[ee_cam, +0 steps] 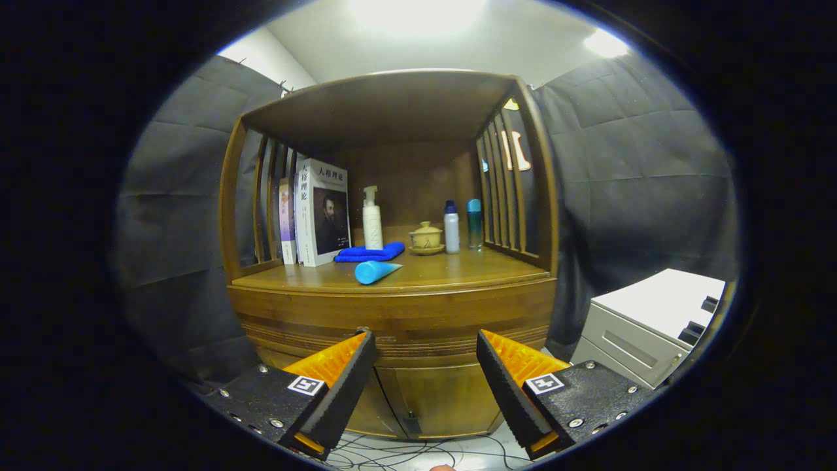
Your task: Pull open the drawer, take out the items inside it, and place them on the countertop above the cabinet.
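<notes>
A wooden cabinet stands straight ahead of me. Its drawer front [392,320] lies closed under the countertop [451,268], just beyond my fingertips. On the countertop near its front edge lies a blue tube [374,271] on its side. Behind it are a folded blue cloth [370,252], a white spray bottle [372,219], a small lidded tea bowl [426,238], a white bottle [451,227] and a teal bottle [474,224]. My gripper [426,340] is open, its fingers spread wide in front of the drawer with nothing between them.
Several books [320,212] stand at the countertop's left, against slatted side rails. Lower cabinet doors [425,399] sit below the drawer. A grey-white drawer unit [654,324] stands to the right. Cables [418,451] lie on the floor under my fingers.
</notes>
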